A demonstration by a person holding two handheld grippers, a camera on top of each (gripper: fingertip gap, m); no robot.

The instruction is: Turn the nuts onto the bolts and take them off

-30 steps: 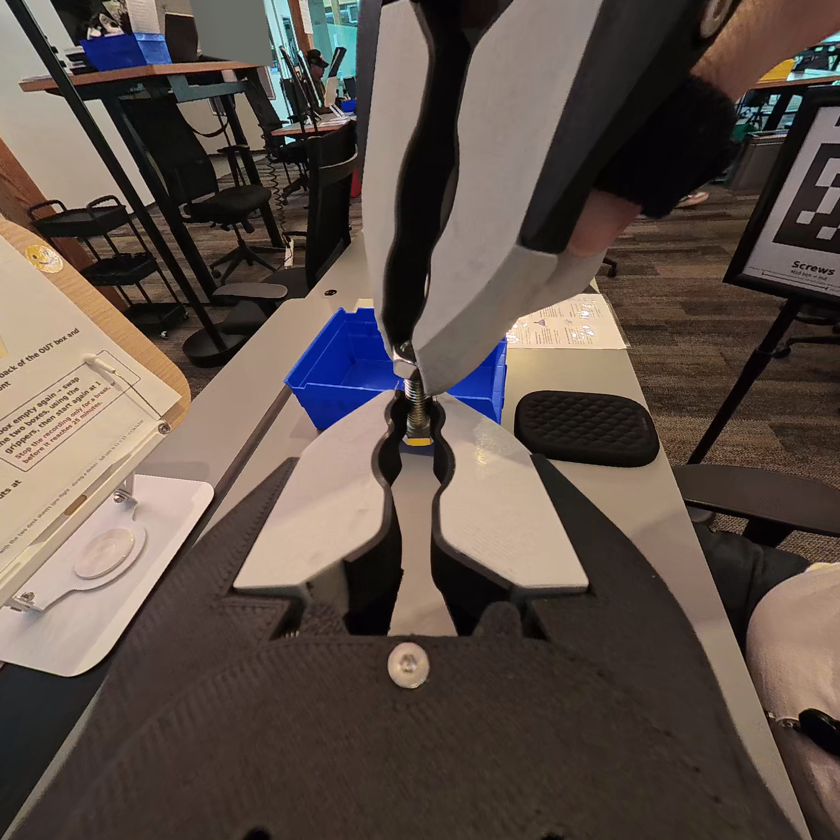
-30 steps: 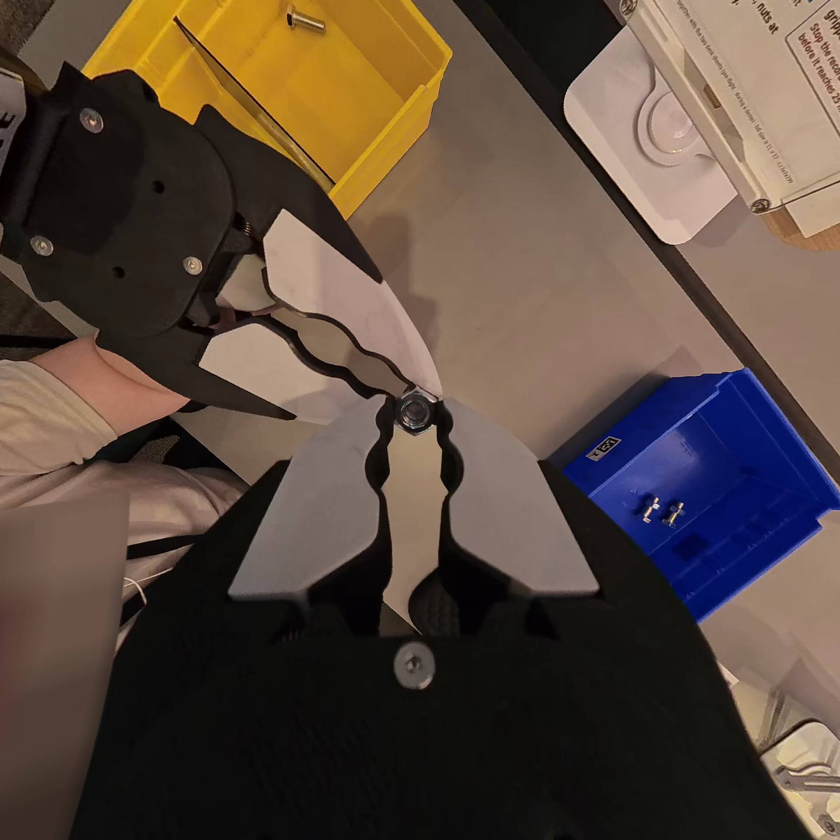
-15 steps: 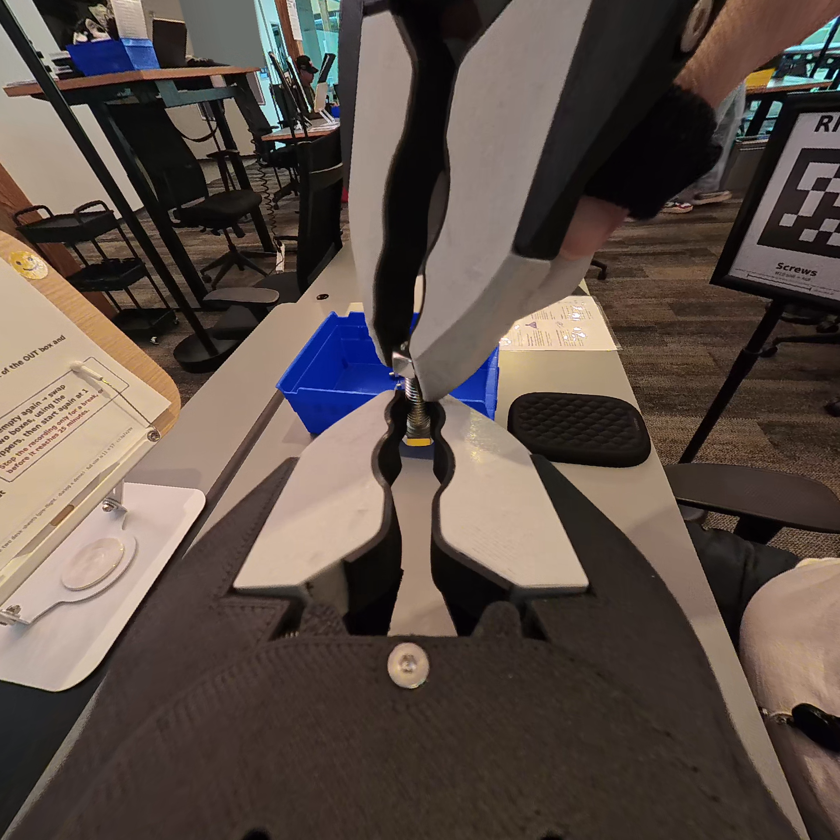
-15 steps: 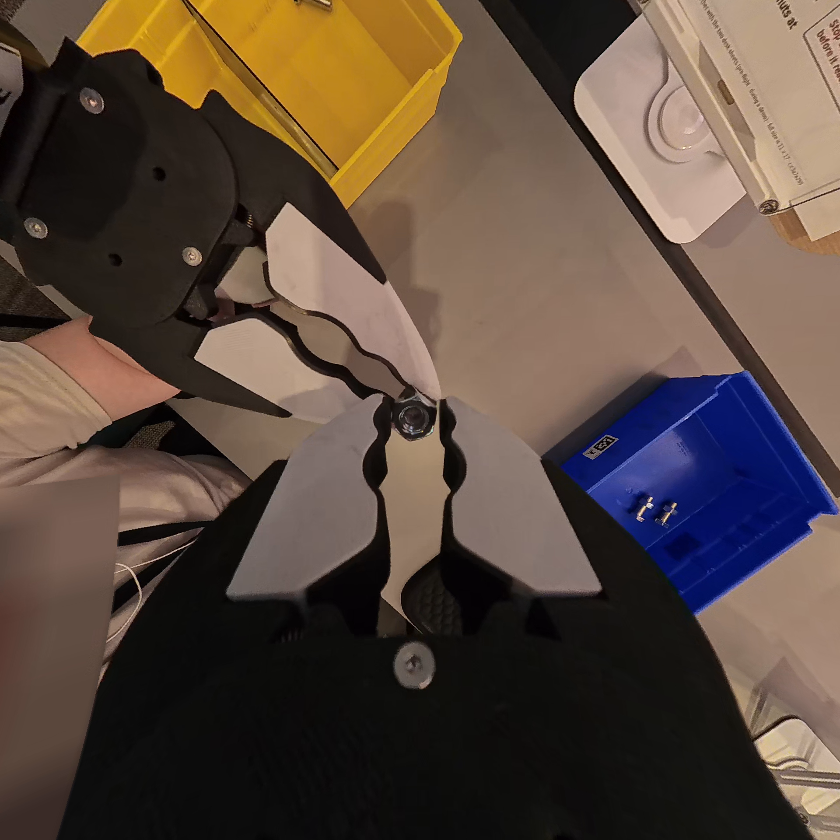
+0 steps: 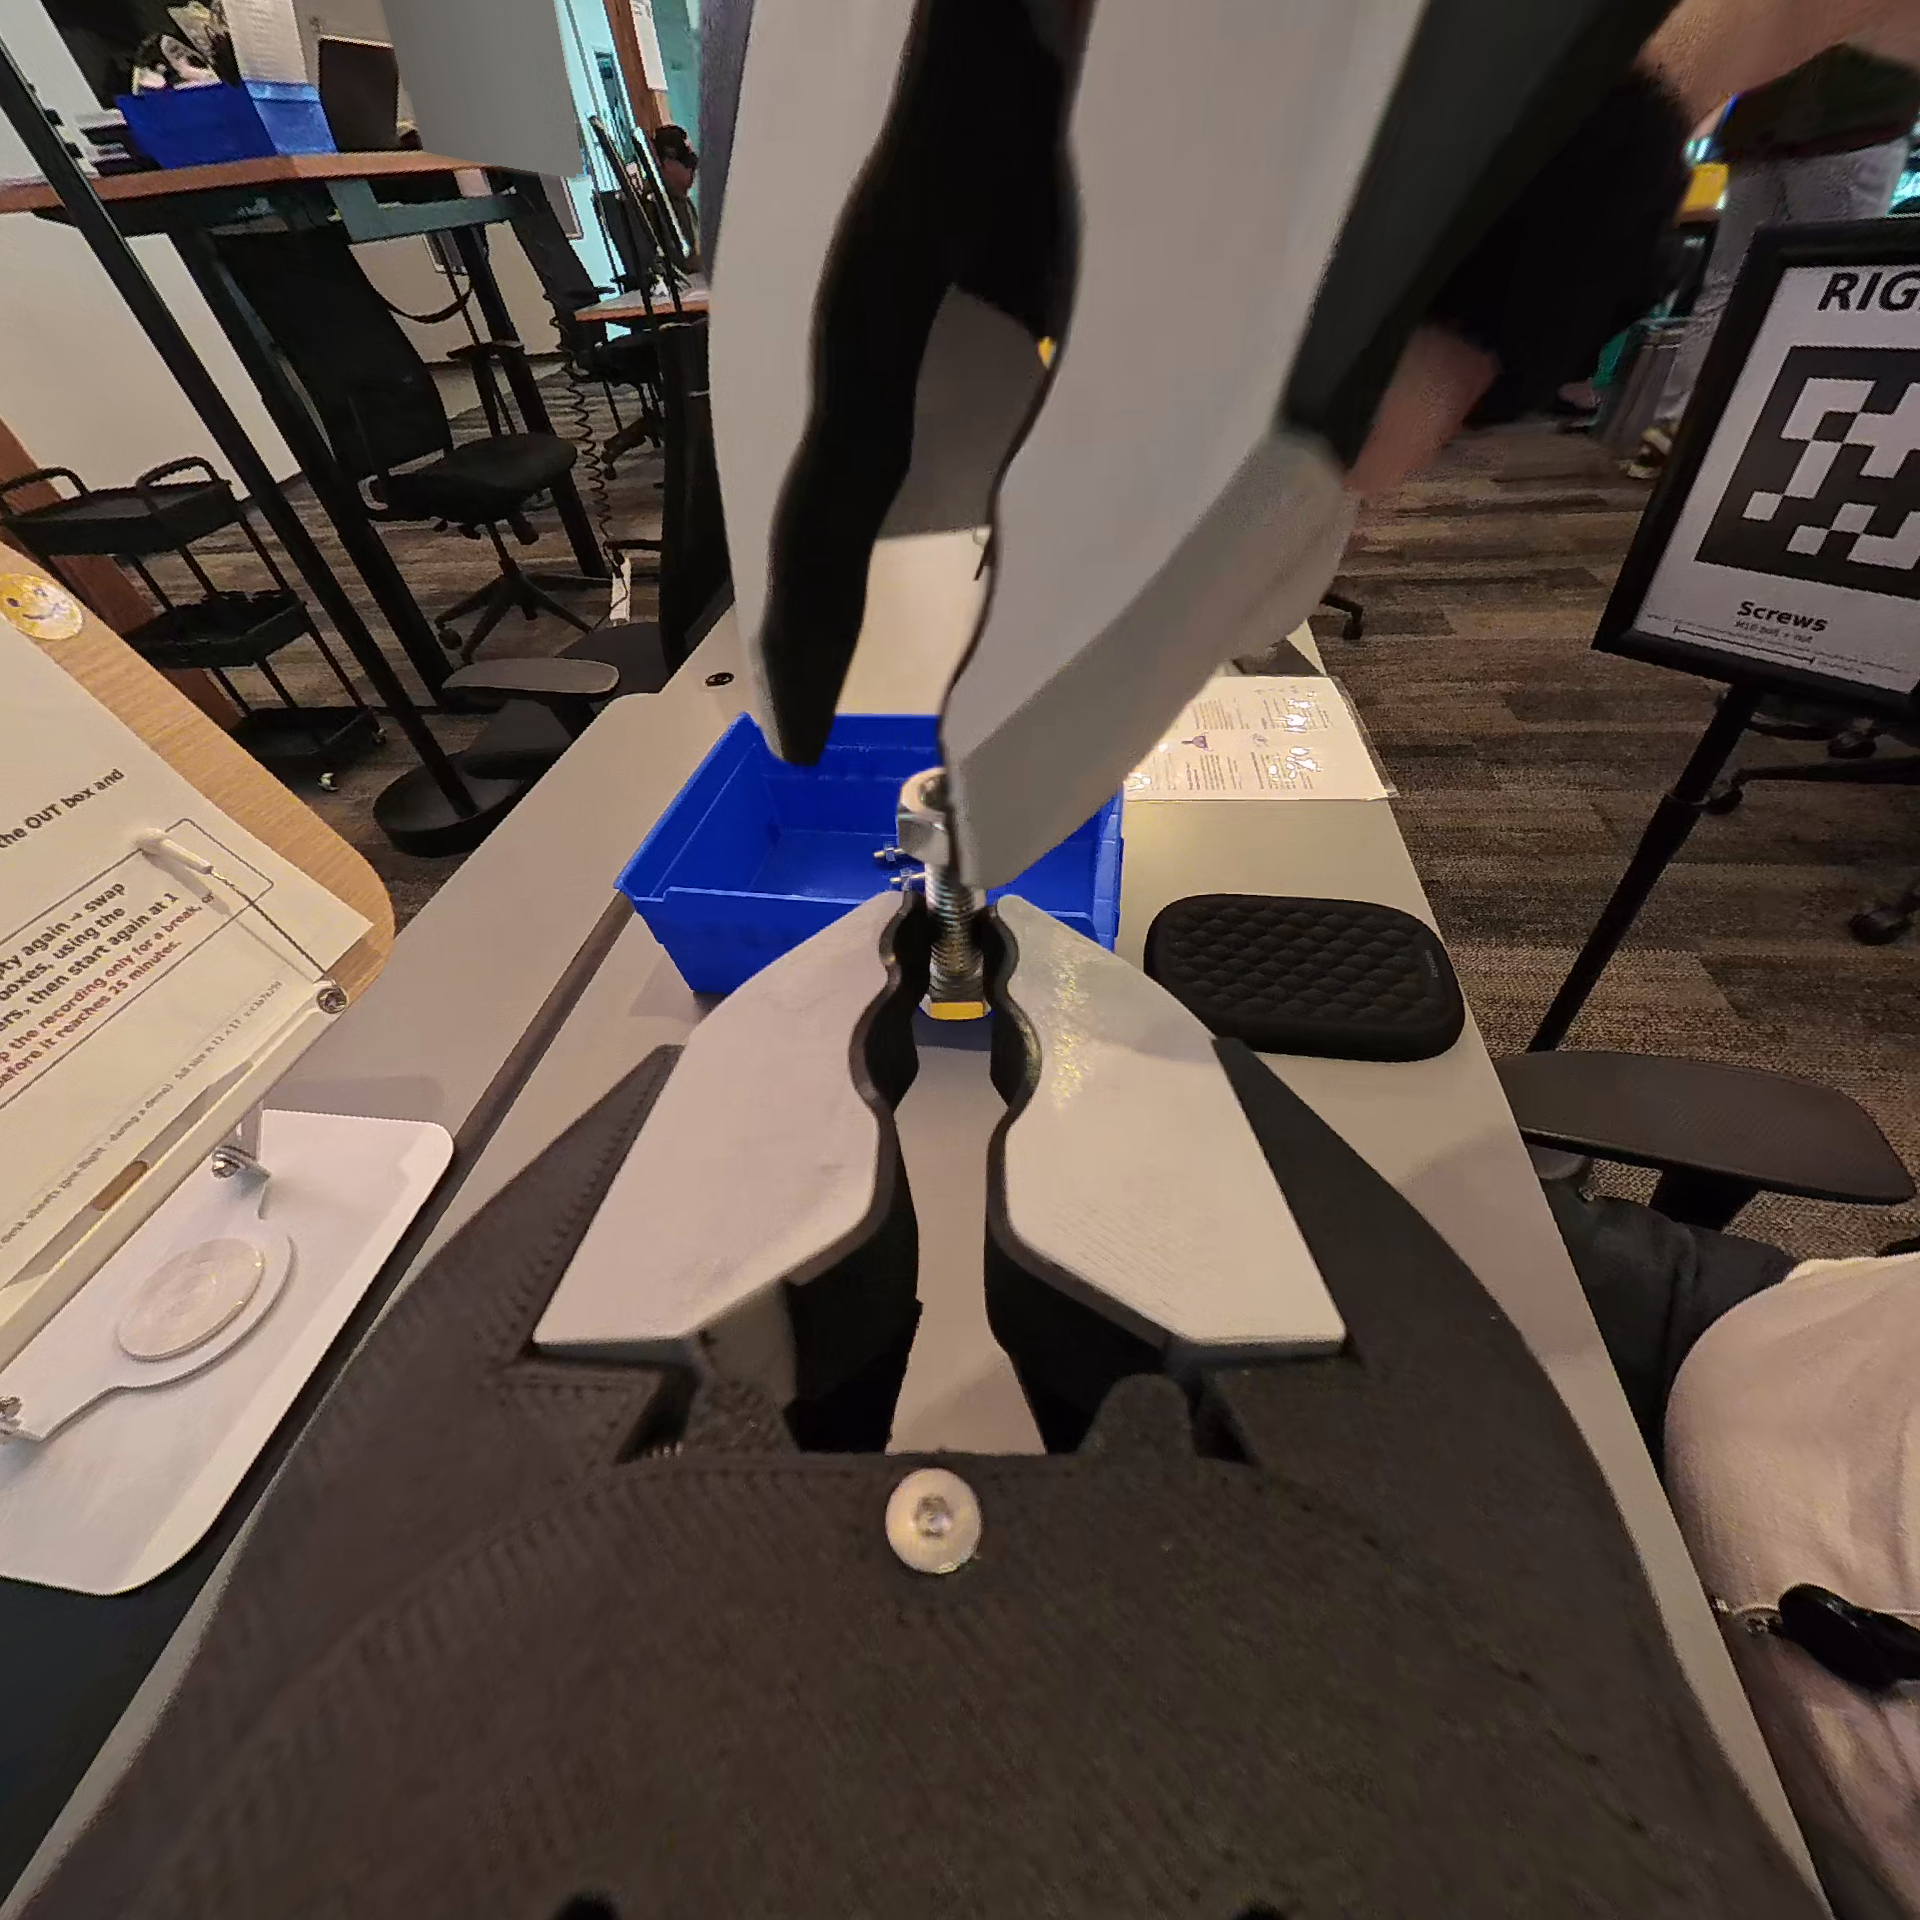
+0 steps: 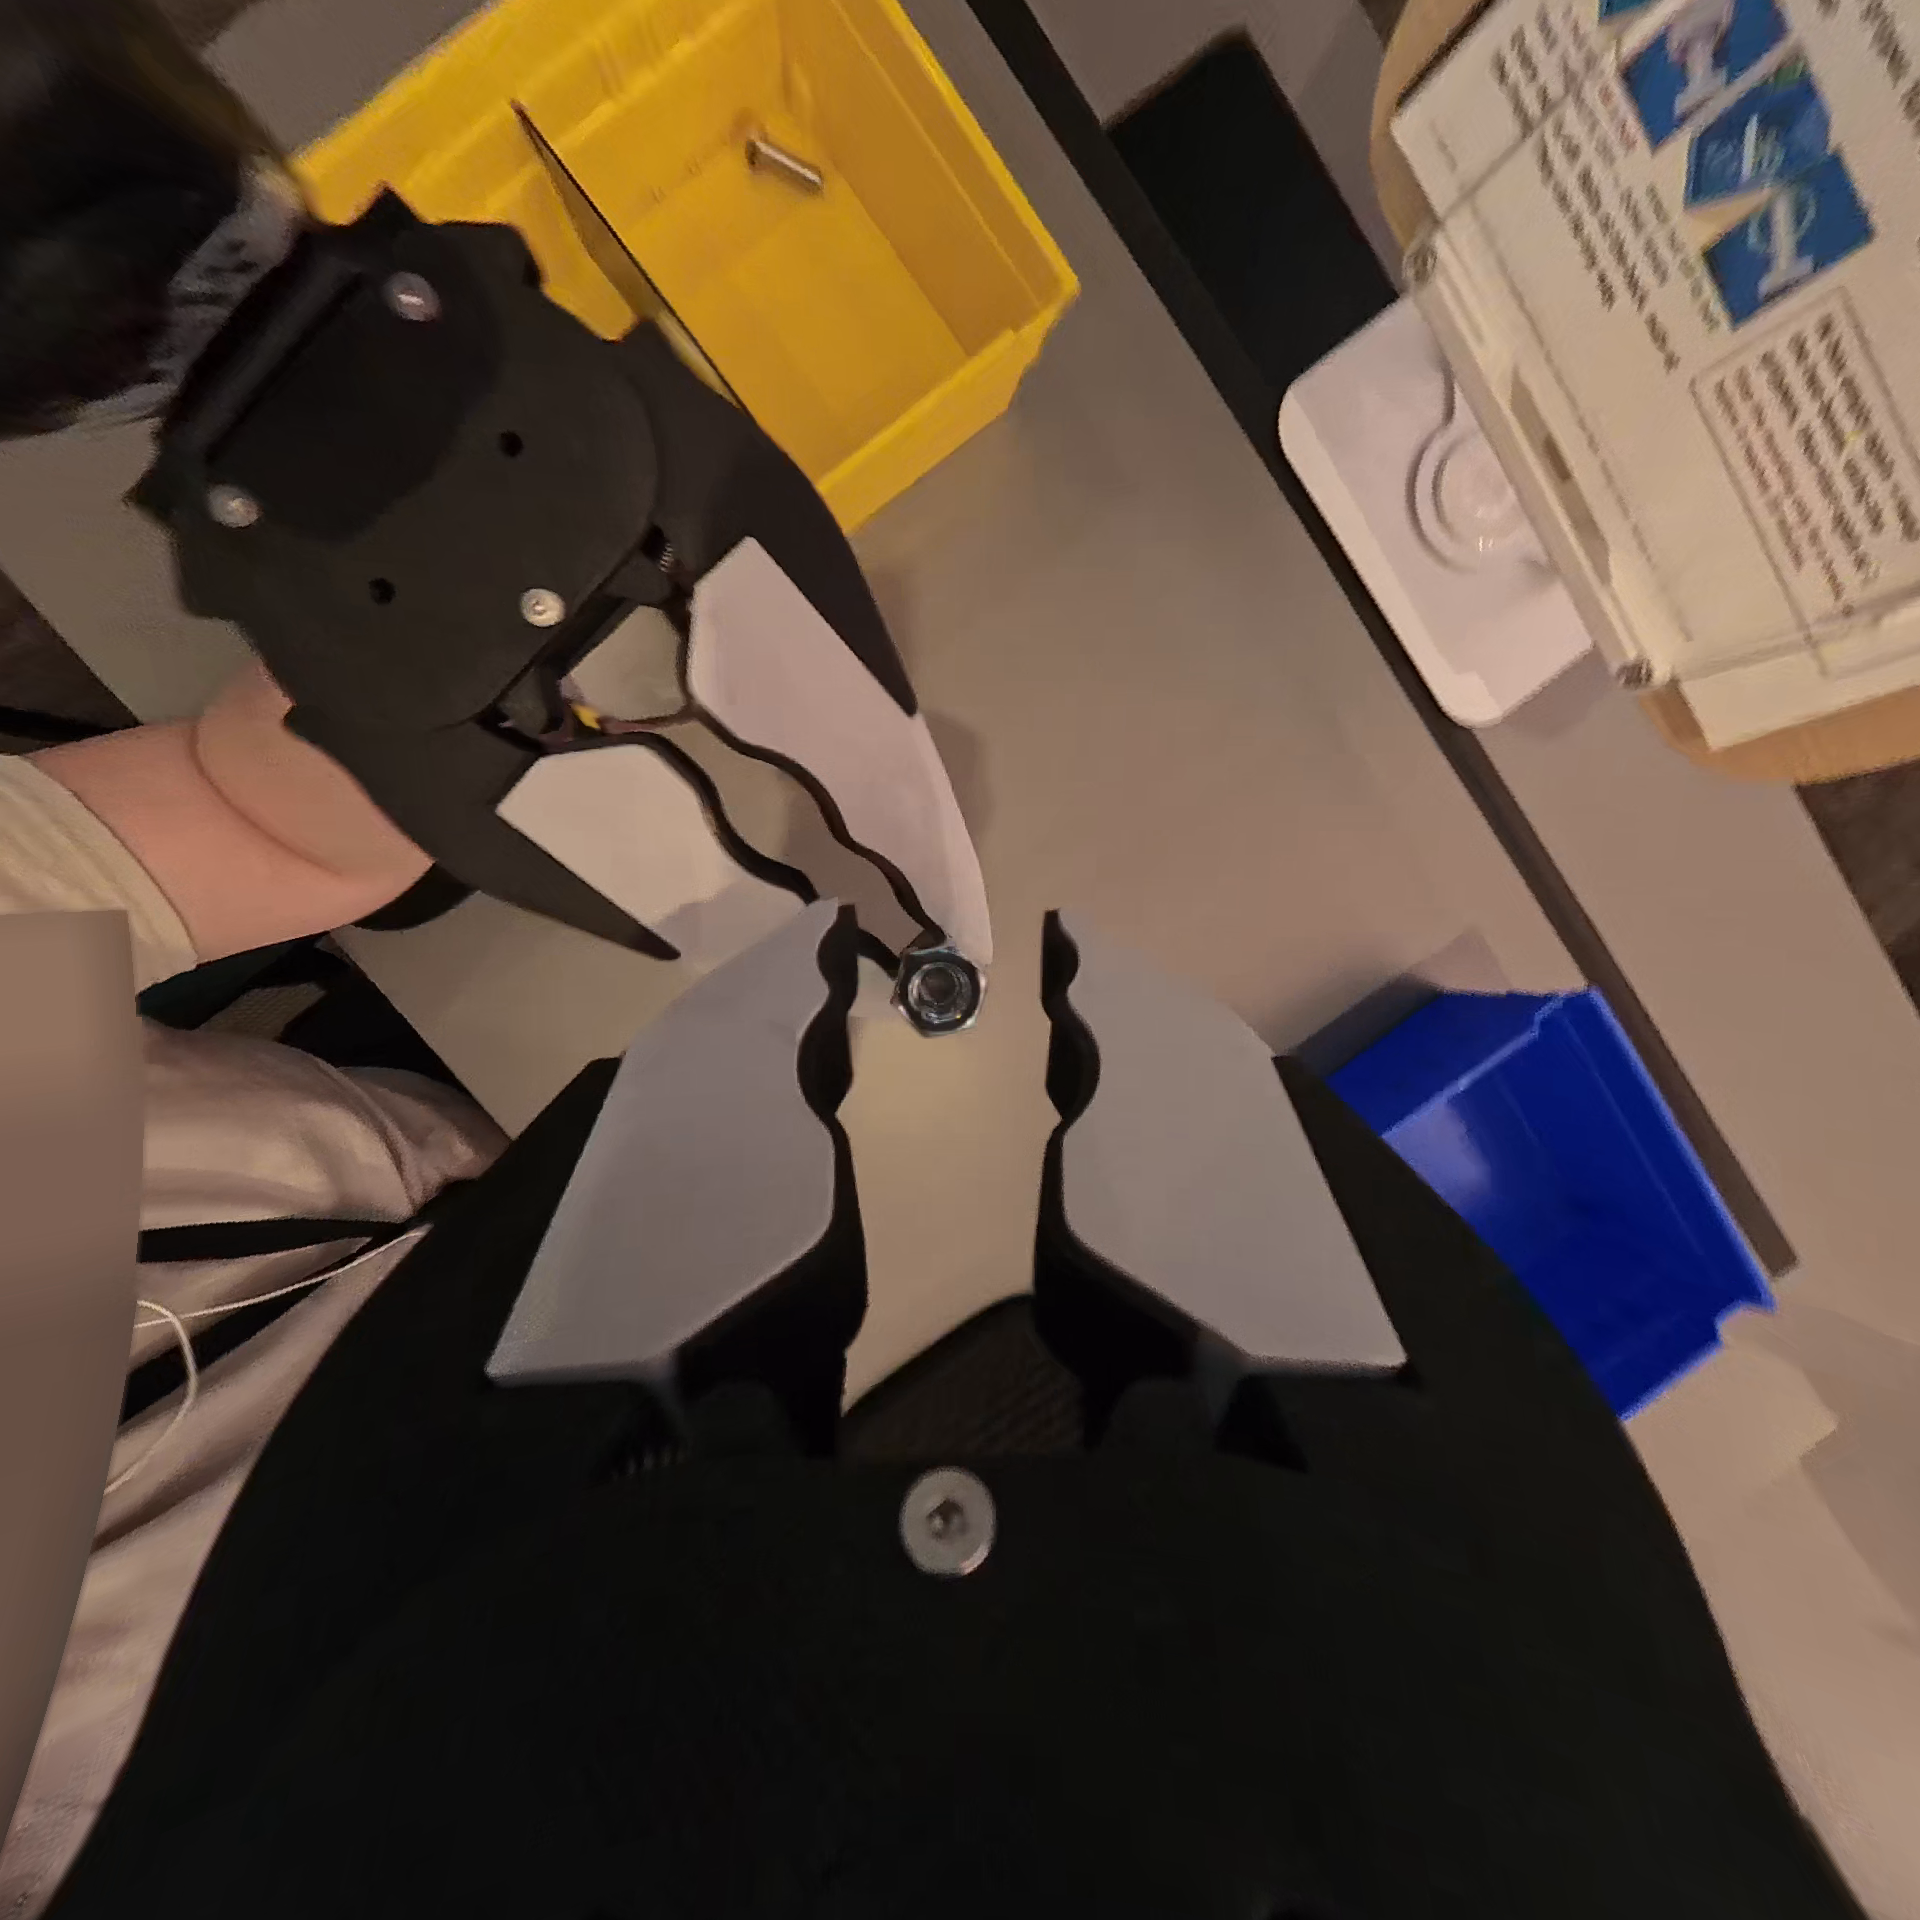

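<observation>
Since half a second ago the right gripper (image 6: pixel 940 935) has let go of the small silver hex nut (image 6: pixel 938 997): its grey fingers (image 6: pixel 707 1143), then pressed against the nut's flats, now stand spread with clear gaps either side in the right wrist view. In the left wrist view one of them sits just beside the nut, perhaps brushing it.

At the centre of the left wrist view, the left gripper (image 5: pixel 948 935) keeps its jaws pinched on the silver threaded bolt (image 5: pixel 951 935). The bolt stands upright, its long axis running bottom to top of that frame, yellow-marked end low between the fingertips, free end pointing up at the right gripper. The nut sits at the upper end of the thread, its bore seen end-on from above in the right wrist view.

Behind, upper centre of the left wrist view, sits a blue plastic bin (image 5: pixel 727 883) with small fasteners in it; a black quilted pad (image 5: pixel 1304 977) lies to its right on the grey tabletop (image 5: pixel 499 987). A yellow plastic bin (image 6: pixel 935 343) holding one bolt fills the upper left of the right wrist view.

The nut looks engaged by only a few threads, so a tilt of the left gripper could shake it loose. A re-grip arriving off-centre could push the bolt sideways in its pinch, or cross-thread the nut if the turn starts crooked.
</observation>
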